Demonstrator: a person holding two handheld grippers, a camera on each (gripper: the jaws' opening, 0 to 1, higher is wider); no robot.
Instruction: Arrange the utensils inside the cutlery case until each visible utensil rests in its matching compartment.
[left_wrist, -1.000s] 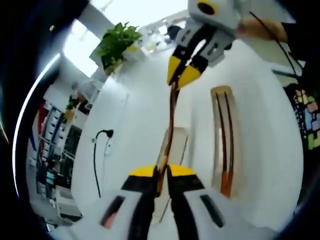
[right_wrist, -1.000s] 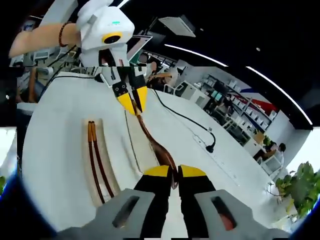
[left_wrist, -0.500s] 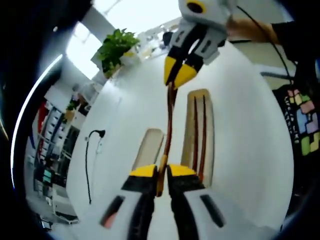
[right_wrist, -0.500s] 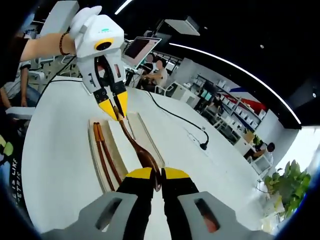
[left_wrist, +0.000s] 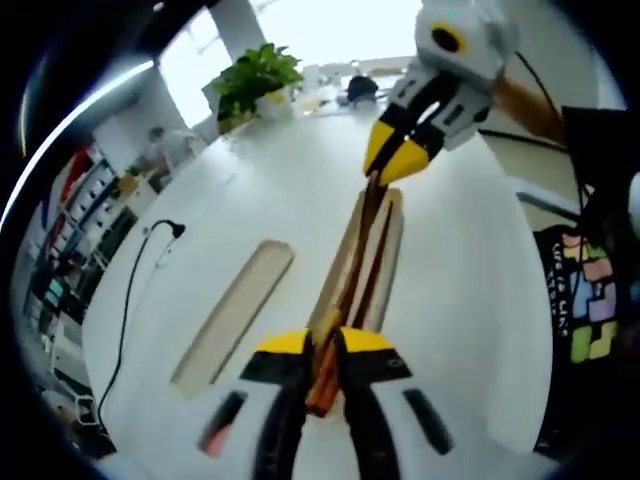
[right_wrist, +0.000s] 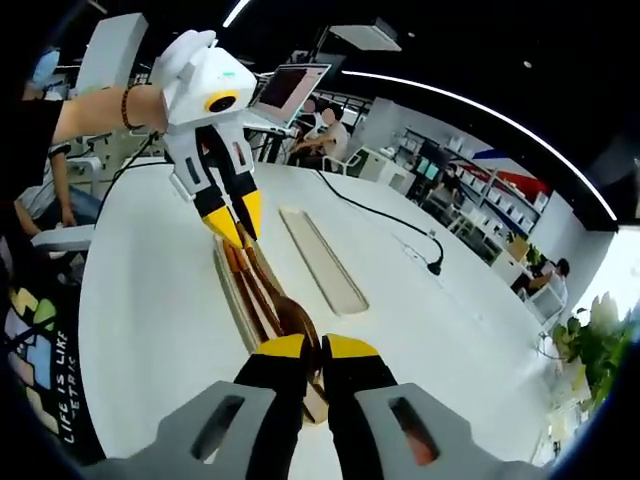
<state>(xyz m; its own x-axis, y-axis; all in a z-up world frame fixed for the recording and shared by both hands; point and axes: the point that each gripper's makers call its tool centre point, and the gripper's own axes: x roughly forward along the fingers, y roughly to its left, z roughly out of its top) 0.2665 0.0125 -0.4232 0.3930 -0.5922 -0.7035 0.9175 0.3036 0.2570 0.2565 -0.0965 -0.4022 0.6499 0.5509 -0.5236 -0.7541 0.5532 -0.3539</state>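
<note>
A long wooden spoon (left_wrist: 358, 240) is held at both ends. My left gripper (left_wrist: 321, 346) is shut on its handle end, and my right gripper (left_wrist: 393, 166) is shut on the other end. In the right gripper view the spoon's bowl (right_wrist: 291, 316) sits between my right gripper (right_wrist: 306, 349), with the left gripper (right_wrist: 240, 218) on the far end. The spoon hangs along the wooden case tray (left_wrist: 393, 236) (right_wrist: 227, 288), which holds brown chopsticks (left_wrist: 376, 268) (right_wrist: 240, 272). A second, empty wooden tray (left_wrist: 232, 312) (right_wrist: 325, 262) lies beside it.
The trays lie on a white table (left_wrist: 470, 300). A black cable with a plug (left_wrist: 150, 240) (right_wrist: 400, 225) runs along the table's far side. A potted plant (left_wrist: 255, 80) stands at the table's end. A person's patterned clothing (left_wrist: 590, 290) is close by the near edge.
Both grippers have carried the spoon sideways, from above the empty tray to above the tray with the chopsticks. Both stay shut on it.
</note>
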